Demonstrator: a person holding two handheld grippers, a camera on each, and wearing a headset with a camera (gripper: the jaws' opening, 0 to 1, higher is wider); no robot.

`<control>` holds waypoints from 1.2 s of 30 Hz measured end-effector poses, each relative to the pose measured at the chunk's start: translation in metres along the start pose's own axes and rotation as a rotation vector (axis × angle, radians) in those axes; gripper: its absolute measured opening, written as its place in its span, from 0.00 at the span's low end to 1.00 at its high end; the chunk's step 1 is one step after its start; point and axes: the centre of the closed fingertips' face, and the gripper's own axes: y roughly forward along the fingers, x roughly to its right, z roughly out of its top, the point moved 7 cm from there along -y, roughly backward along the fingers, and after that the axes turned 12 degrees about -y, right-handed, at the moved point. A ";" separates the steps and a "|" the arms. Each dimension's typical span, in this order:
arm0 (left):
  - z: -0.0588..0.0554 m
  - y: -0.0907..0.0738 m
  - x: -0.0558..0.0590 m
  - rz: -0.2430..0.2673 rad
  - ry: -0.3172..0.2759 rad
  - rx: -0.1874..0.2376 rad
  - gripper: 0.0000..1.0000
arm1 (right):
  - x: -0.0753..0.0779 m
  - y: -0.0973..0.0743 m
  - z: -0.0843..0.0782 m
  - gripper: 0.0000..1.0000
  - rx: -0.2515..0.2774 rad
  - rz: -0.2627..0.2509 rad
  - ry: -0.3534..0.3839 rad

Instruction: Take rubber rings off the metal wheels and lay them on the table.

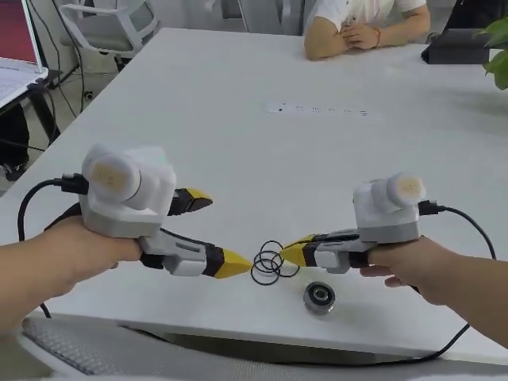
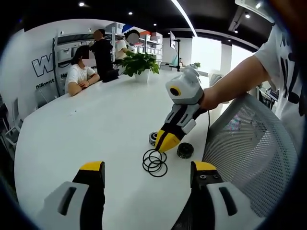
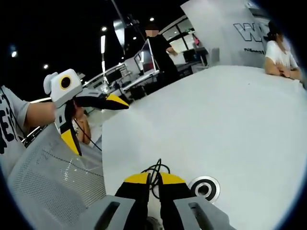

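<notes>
Several thin black rubber rings [image 1: 270, 262] lie in an overlapping pile on the white table [image 1: 262, 151], also seen as rings [image 2: 154, 163] and rings [image 3: 157, 170]. My right gripper [image 1: 289, 252] touches the pile's right edge with its jaws closed, and a ring's loop runs in between its tips [image 3: 155, 179]. My left gripper [image 1: 218, 232] stands wide open just left of the pile, and its jaws [image 2: 147, 166] frame the rings from a short way off. A bare metal wheel [image 1: 319, 298] lies near the front edge. A second wheel [image 2: 153, 138] sits partly hidden behind the right gripper [image 2: 164, 142].
The table's front edge [image 1: 238, 329] is close below the grippers, with a mesh chair back [image 2: 244, 143] beyond it. A person [image 1: 361, 24] sits at the far end. A potted plant [image 2: 139, 62] stands at the far side. Small printed marks [image 1: 317, 109] lie mid-table.
</notes>
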 end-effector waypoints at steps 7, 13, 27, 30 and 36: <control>0.000 0.001 0.004 -0.008 0.001 -0.003 0.70 | 0.002 -0.004 0.001 0.10 -0.007 -0.015 -0.024; 0.001 0.002 0.005 -0.009 0.003 -0.005 0.70 | 0.004 -0.007 0.002 0.19 -0.006 -0.028 -0.041; 0.004 0.001 0.010 -0.014 0.005 0.000 0.71 | 0.002 -0.021 0.007 0.37 0.019 -0.048 -0.080; 0.004 0.001 0.010 -0.013 0.005 0.001 0.71 | 0.001 -0.027 0.010 0.40 0.035 -0.055 -0.088; 0.005 0.000 0.012 -0.012 0.005 0.000 0.71 | 0.001 -0.038 0.008 0.49 0.043 -0.074 -0.101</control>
